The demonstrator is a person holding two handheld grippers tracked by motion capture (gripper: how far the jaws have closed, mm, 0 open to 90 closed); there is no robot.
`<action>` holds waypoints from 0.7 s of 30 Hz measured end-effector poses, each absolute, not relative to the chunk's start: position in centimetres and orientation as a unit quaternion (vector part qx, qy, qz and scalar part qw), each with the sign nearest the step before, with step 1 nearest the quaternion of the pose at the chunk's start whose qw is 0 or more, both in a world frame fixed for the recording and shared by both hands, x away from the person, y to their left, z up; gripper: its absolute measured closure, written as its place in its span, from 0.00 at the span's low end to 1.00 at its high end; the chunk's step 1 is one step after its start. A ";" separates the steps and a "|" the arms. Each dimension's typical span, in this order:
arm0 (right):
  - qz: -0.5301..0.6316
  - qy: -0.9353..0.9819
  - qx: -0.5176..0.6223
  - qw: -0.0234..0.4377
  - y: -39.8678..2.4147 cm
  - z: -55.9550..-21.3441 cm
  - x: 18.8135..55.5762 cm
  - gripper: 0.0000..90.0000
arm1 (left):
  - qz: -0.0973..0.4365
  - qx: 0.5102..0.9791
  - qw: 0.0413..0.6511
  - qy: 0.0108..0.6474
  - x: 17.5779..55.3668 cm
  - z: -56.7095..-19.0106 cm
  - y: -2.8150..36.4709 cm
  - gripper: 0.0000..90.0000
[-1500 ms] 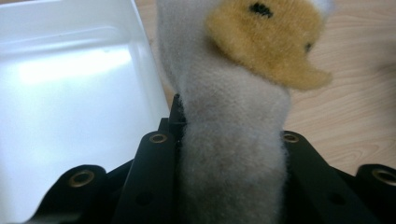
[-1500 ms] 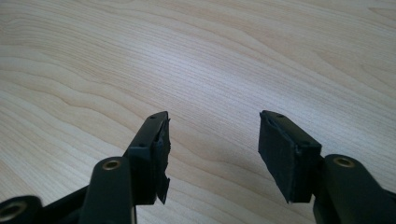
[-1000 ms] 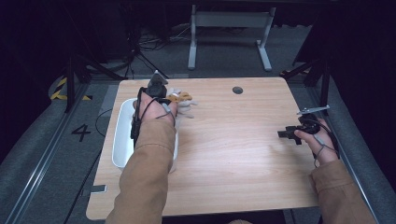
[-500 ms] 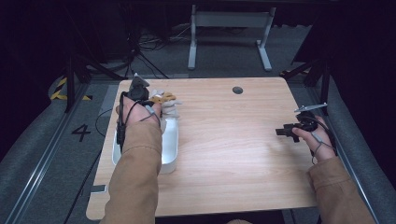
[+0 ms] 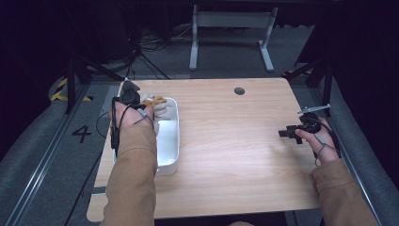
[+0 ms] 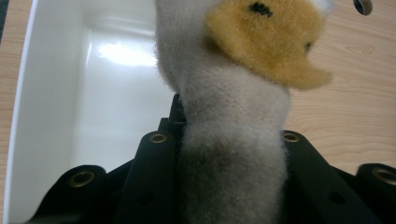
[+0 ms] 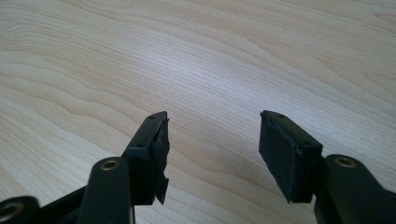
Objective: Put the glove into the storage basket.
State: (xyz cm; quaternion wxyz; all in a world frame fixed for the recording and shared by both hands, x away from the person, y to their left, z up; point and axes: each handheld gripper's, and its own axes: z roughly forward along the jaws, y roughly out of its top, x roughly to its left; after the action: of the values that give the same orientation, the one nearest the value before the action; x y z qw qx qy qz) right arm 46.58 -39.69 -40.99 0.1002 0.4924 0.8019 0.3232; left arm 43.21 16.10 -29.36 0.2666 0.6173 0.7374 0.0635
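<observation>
A grey and orange plush toy (image 6: 233, 116) is clamped between the black jaws of my left gripper (image 6: 231, 154). In the high view this plush toy (image 5: 155, 104) hangs over the far end of a white rectangular bin (image 5: 169, 141) at the table's left side, held by the left gripper (image 5: 141, 101). Part of the bin's glossy inside (image 6: 116, 93) lies below the toy. At the table's right edge my right gripper (image 5: 287, 133) is held low over bare wood. Its jaws stand wide apart around nothing, my right gripper (image 7: 212, 140) open.
The wooden table (image 5: 235, 155) has a small round grommet (image 5: 239, 91) near its far edge. Dark floor, cables and a metal frame (image 5: 230, 28) lie beyond the table. A floor marking "4" (image 5: 82, 133) sits to the left.
My left gripper has carried the plush toy leftward and slightly nearer, from the bin's far right corner to over its far end. The right gripper has hardly moved.
</observation>
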 end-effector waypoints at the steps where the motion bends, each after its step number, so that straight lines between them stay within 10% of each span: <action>1: 0.324 0.802 0.491 0.100 -39.7 -41.0 46.6 0.48 | 0.067 0.614 0.267 0.740 43.2 -29.6 16.3 0.80; 21: 0.324 0.802 0.492 0.099 -39.8 -41.1 46.6 0.48 | 0.065 0.575 0.260 0.773 43.7 -33.2 16.7 0.79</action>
State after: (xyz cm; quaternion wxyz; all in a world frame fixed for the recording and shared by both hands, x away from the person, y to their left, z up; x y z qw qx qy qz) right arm 46.55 -39.77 -41.07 0.0989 0.4924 0.8017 0.3241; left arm 43.69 16.75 -33.20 0.2600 0.5748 0.7731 0.0650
